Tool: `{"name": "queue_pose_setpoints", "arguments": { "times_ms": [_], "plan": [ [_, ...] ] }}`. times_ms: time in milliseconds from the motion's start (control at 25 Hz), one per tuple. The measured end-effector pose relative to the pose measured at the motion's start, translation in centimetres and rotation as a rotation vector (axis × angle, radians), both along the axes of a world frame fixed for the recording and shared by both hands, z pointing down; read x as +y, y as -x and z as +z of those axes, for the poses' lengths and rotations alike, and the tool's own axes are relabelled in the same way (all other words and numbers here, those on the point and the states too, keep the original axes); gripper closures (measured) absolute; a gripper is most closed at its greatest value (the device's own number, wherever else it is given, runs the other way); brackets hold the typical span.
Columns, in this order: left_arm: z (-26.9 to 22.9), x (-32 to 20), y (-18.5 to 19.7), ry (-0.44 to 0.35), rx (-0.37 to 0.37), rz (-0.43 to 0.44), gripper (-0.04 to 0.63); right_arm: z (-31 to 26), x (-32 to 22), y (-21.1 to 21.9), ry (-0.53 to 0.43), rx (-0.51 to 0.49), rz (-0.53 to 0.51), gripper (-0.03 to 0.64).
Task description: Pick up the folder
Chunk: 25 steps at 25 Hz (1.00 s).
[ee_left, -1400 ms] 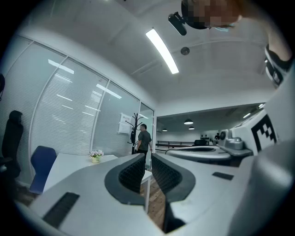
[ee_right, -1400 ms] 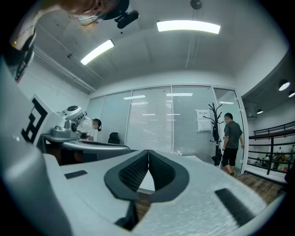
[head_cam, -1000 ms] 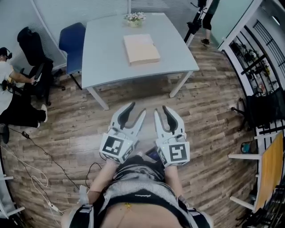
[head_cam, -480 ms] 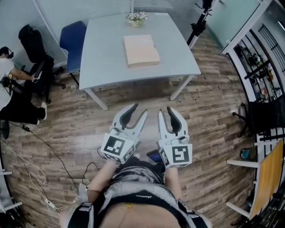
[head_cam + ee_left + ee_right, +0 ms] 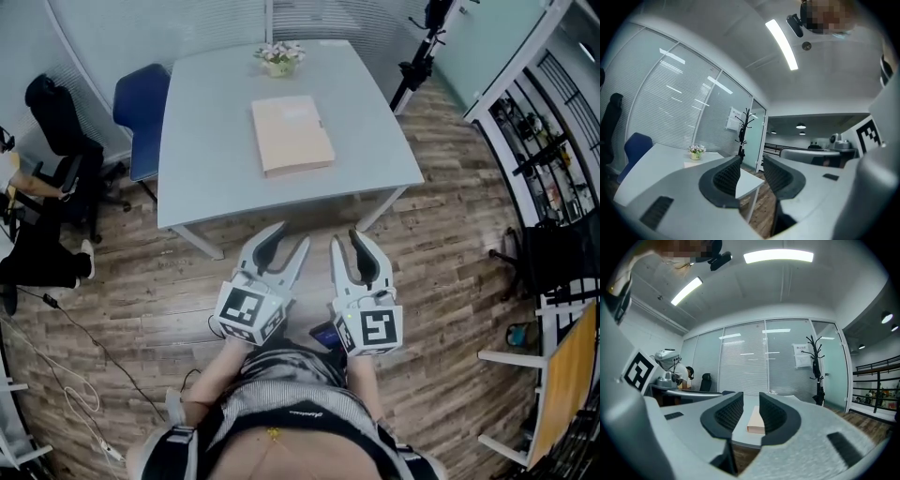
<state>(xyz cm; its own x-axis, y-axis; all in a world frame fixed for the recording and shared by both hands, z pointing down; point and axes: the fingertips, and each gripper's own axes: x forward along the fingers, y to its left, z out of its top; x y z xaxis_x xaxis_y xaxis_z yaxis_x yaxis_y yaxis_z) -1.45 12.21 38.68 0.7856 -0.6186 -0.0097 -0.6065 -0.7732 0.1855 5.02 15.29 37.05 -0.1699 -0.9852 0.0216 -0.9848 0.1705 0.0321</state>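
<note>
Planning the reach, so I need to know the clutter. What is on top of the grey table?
On the table lie a tan folder near the middle and a small pot of flowers at the far edge. Anything beneath the folder is covered.

Grey table (image 5: 202,141): folder (image 5: 292,136), flower pot (image 5: 279,59)

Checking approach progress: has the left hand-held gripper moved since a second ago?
Yes: the left hand-held gripper has come closer to the table's near edge.
</note>
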Motion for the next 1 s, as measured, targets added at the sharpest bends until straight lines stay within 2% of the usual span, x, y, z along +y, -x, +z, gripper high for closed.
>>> {"name": "queue_pose_setpoints", "arguments": {
  "times_ms": [400, 680, 1000],
  "plan": [
    [0.8, -11.7, -1.9, 0.036, -0.012, 0.036, 0.449, 0.3, -11.6, -1.4, 0.019, -0.015, 0.020, 0.511],
    [1.0, -16.6, -2.1, 0.040, -0.010, 0.050, 0.449, 0.9, -17.0, -1.5, 0.028, -0.021, 0.018, 0.511],
    [1.4, -21.5, -2.8, 0.066, -0.009, 0.013, 0.449, 1.3, -22.5, -2.3, 0.053, -0.028, -0.023, 0.511]
  ]
}}
